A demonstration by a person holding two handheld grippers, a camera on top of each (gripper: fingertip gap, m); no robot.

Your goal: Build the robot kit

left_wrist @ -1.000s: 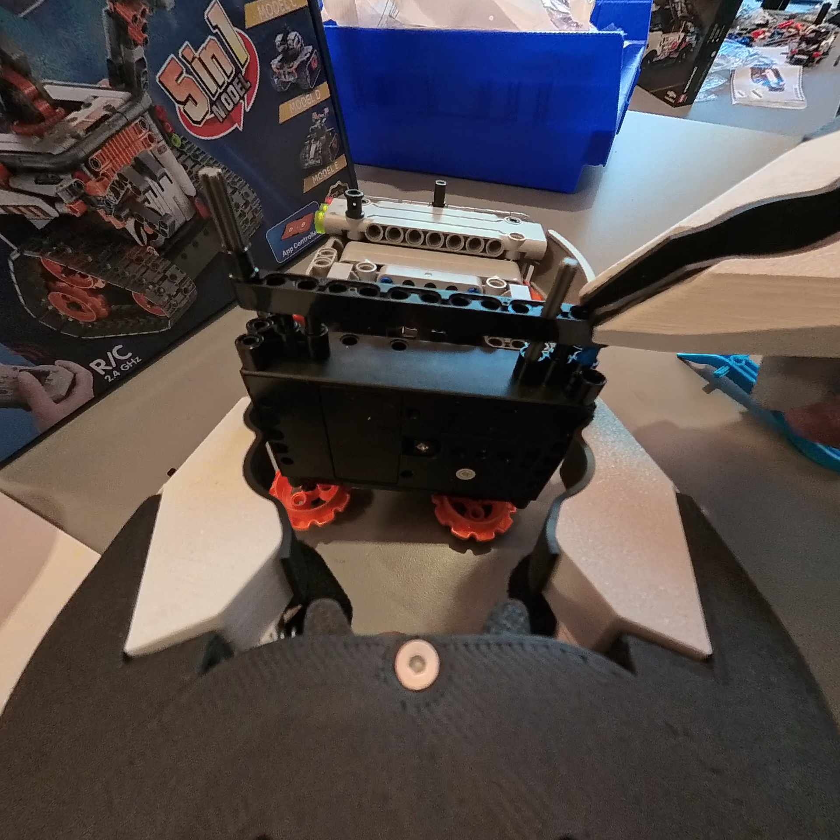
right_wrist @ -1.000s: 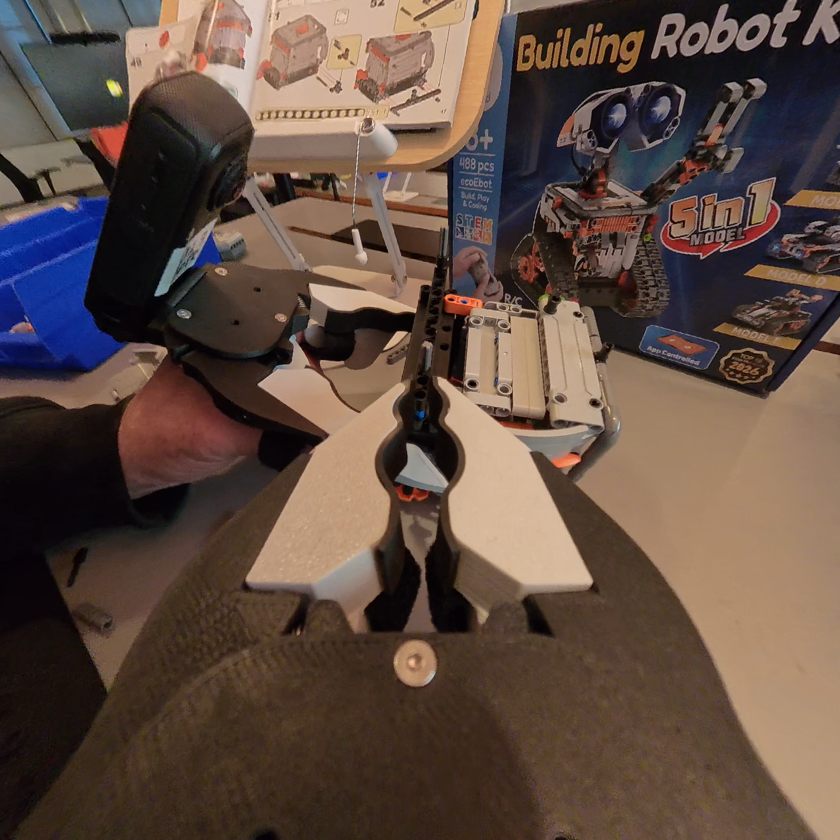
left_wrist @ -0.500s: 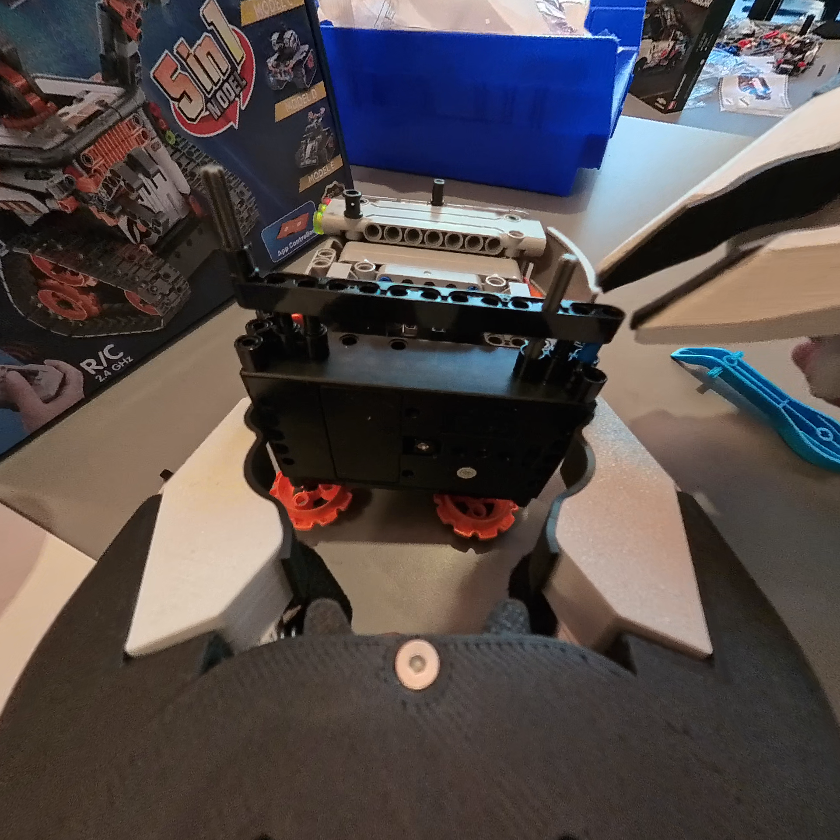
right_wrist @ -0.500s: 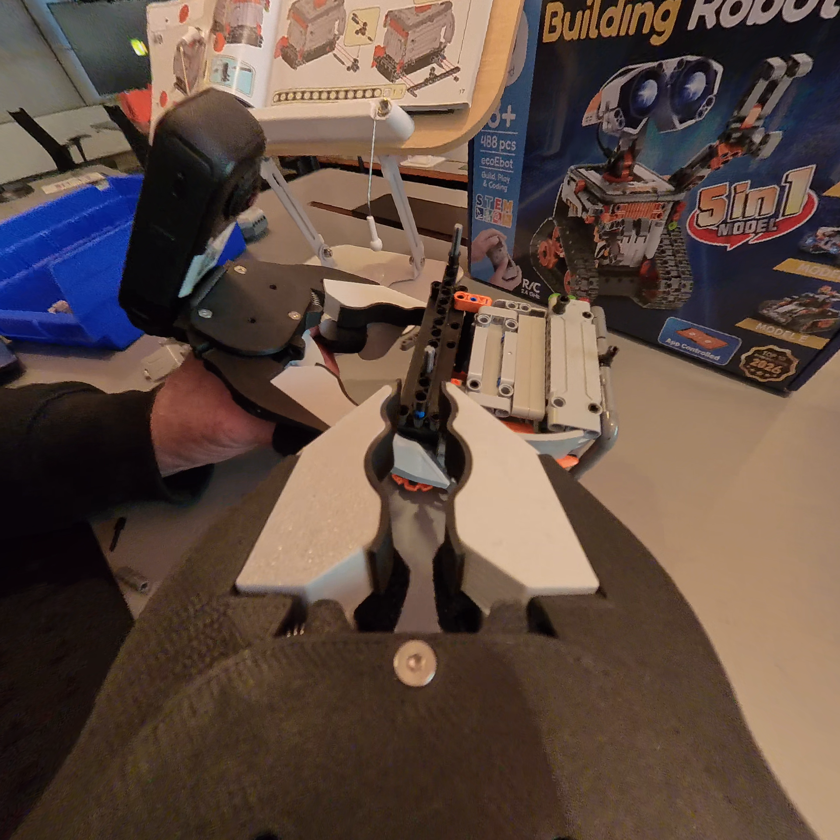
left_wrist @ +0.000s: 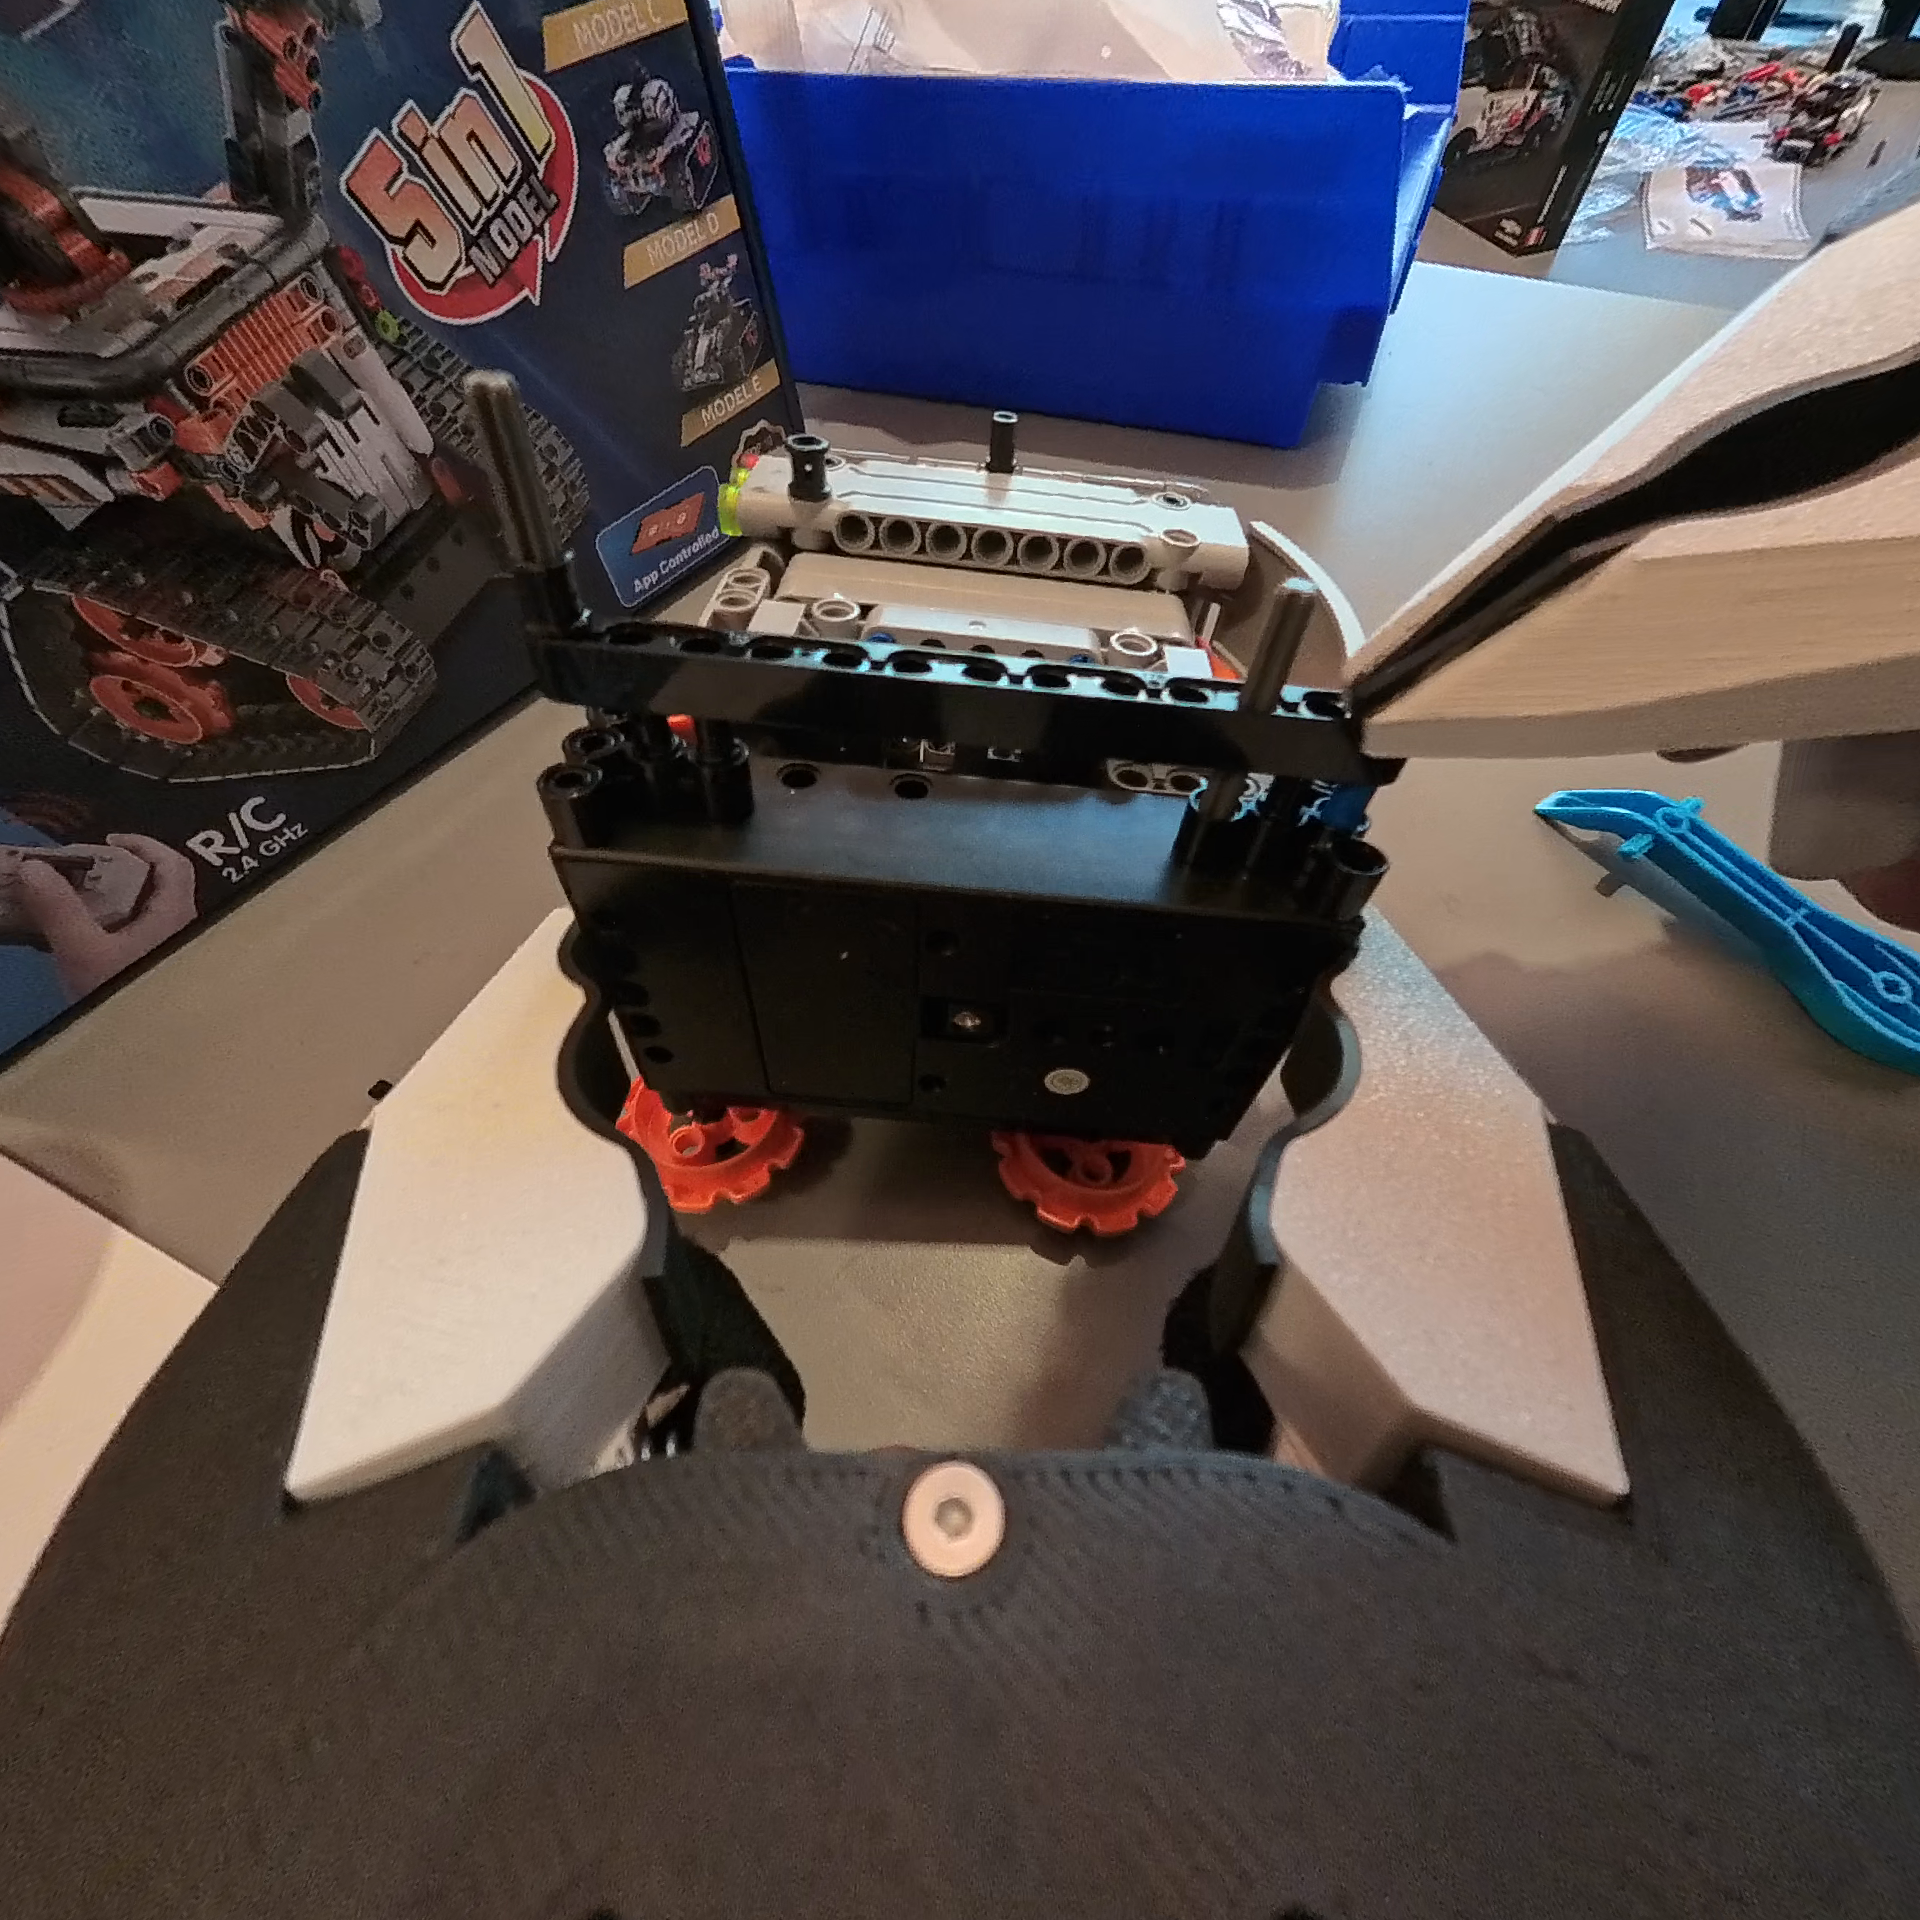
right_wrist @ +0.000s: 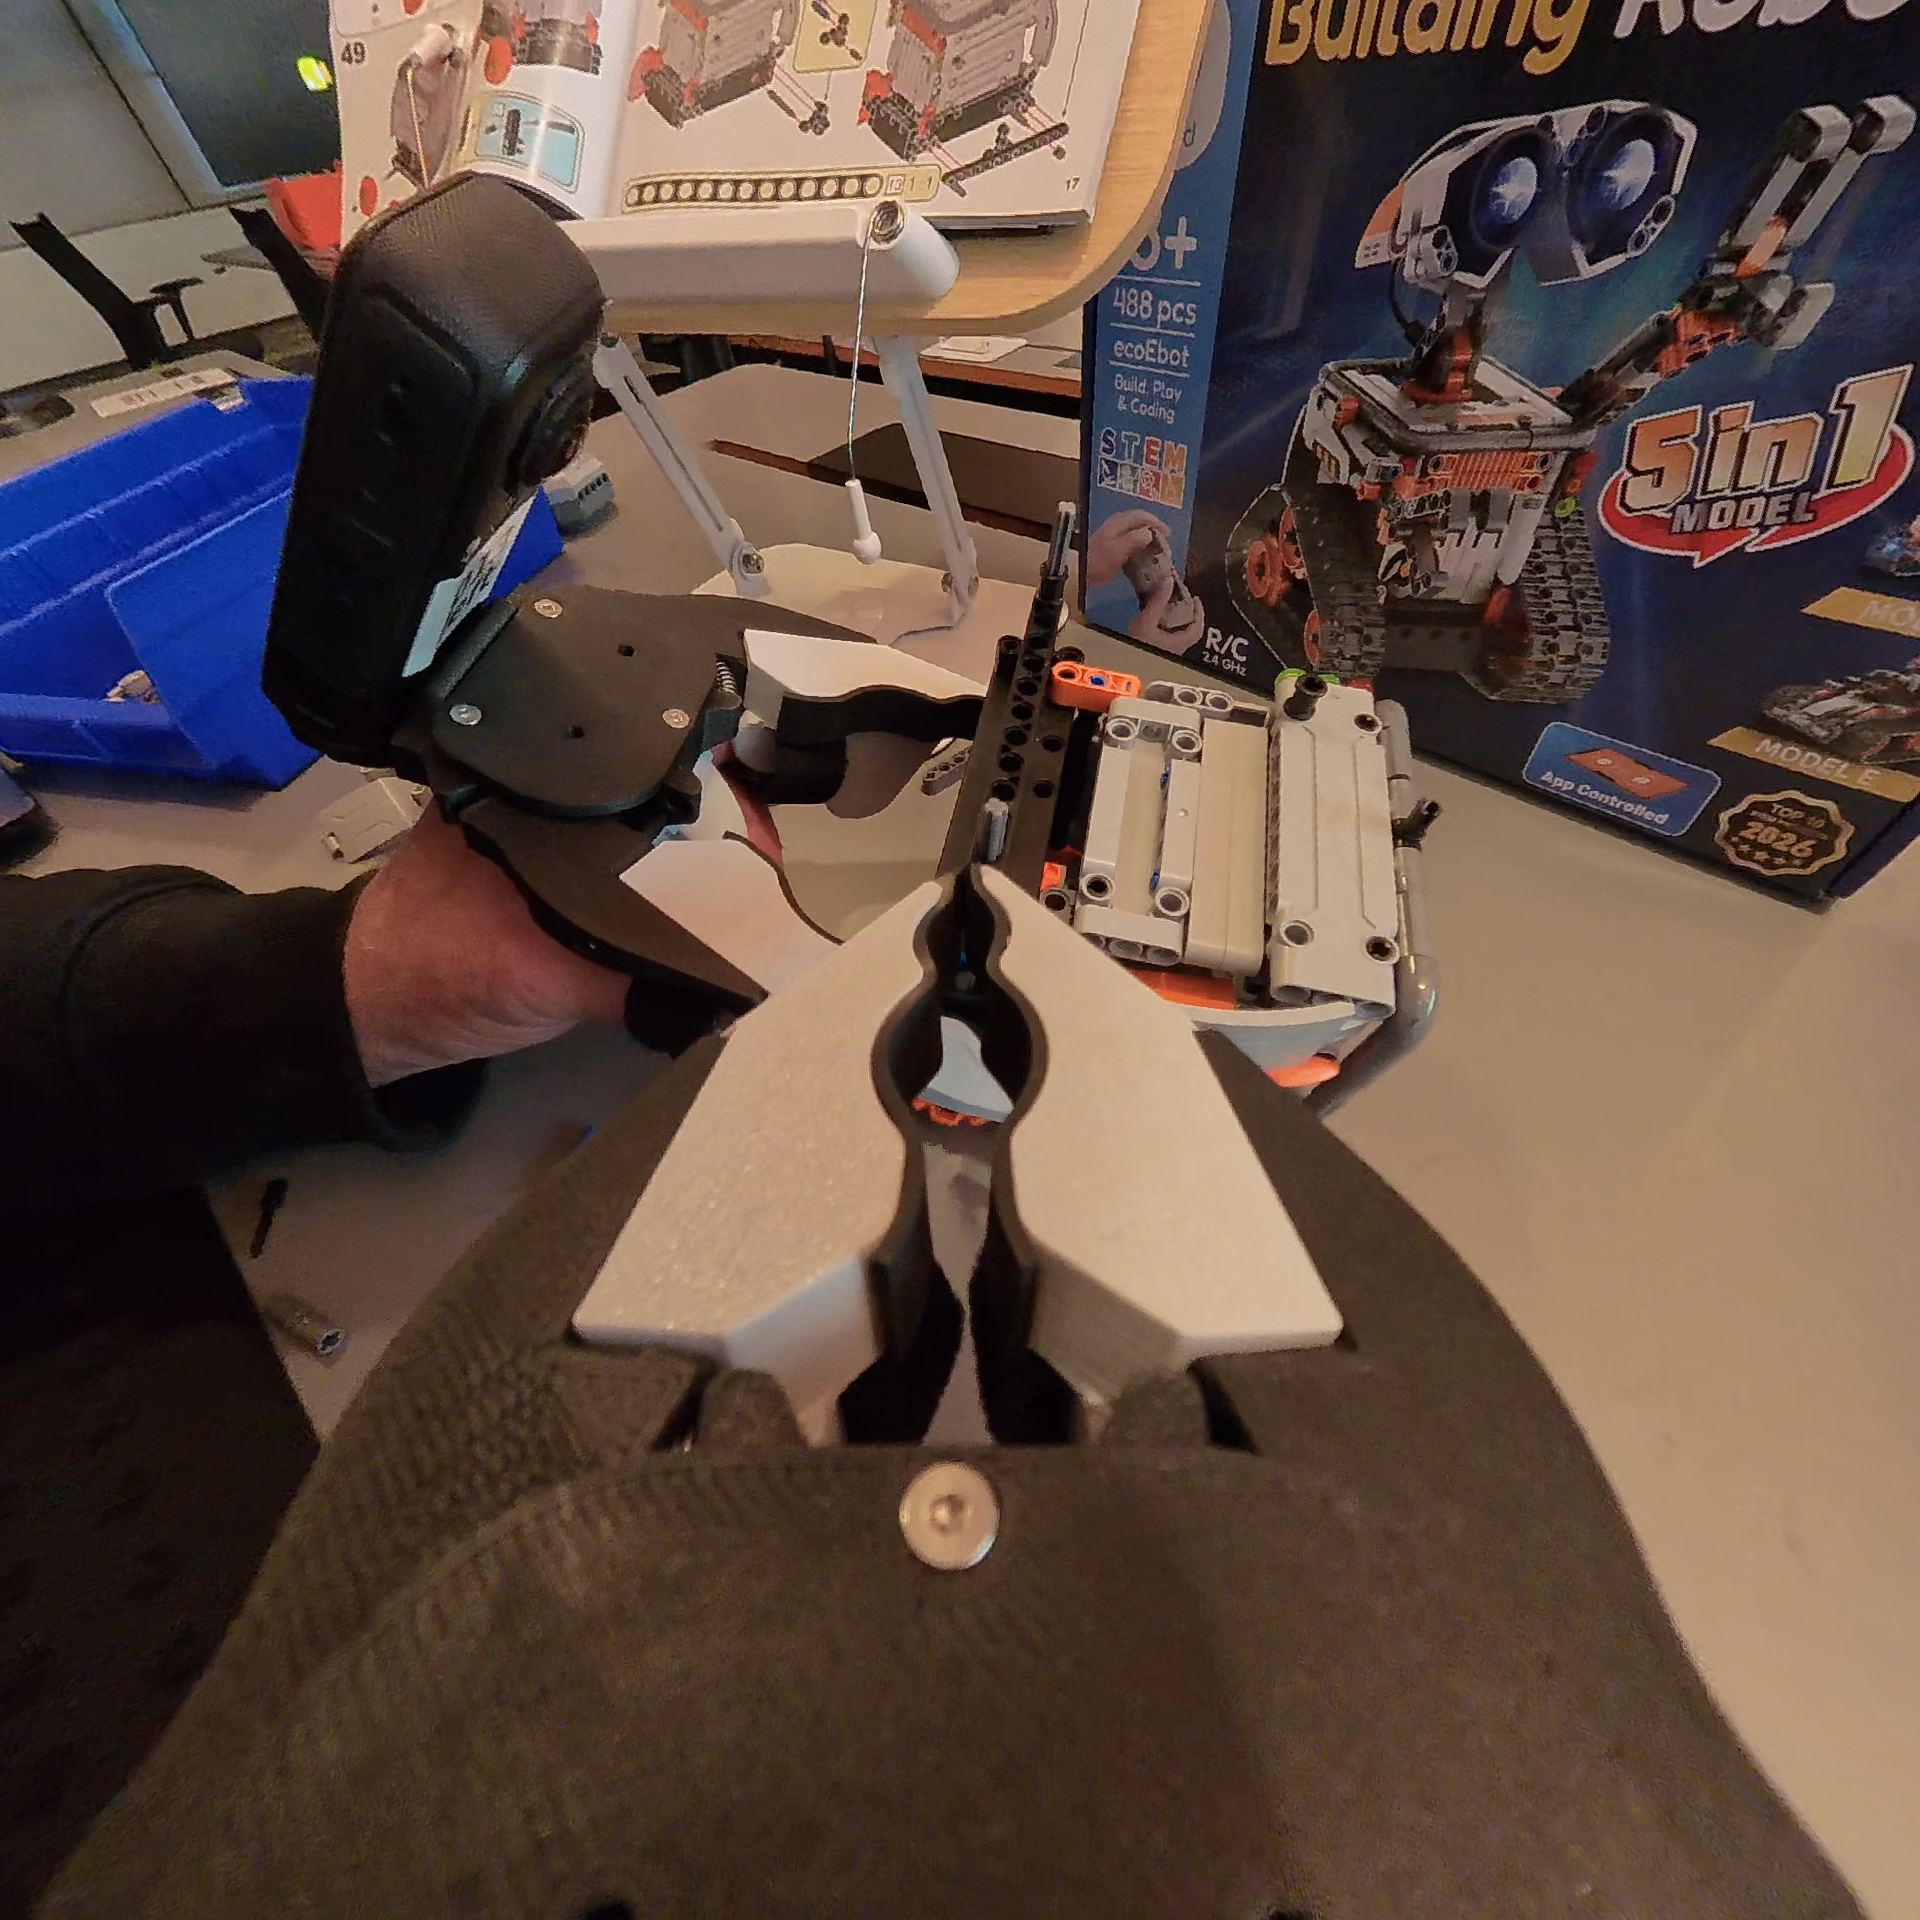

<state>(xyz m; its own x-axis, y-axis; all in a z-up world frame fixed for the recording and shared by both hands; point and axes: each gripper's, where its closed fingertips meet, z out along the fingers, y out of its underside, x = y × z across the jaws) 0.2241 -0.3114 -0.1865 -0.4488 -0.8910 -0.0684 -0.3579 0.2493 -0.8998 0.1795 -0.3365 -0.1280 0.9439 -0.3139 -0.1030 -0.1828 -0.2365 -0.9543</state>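
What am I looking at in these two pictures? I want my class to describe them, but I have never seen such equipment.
A person holds a hand-held two-finger gripper in each hand; a camera on each looks along its fingers. In the left wrist view, the left gripper clamps a black block model with orange wheels. The right gripper is shut on the end of the model's black holed beam. On the grey table stand a printed toy box, a blue bin, a blue plastic tool and an instruction booklet on a stand.

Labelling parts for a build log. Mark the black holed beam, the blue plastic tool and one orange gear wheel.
black holed beam (left_wrist: pixel 935 681), left wrist view, middle of its top face.
blue plastic tool (left_wrist: pixel 1756 920), left wrist view, its handle.
orange gear wheel (left_wrist: pixel 1086 1179), left wrist view, hub of the right one.
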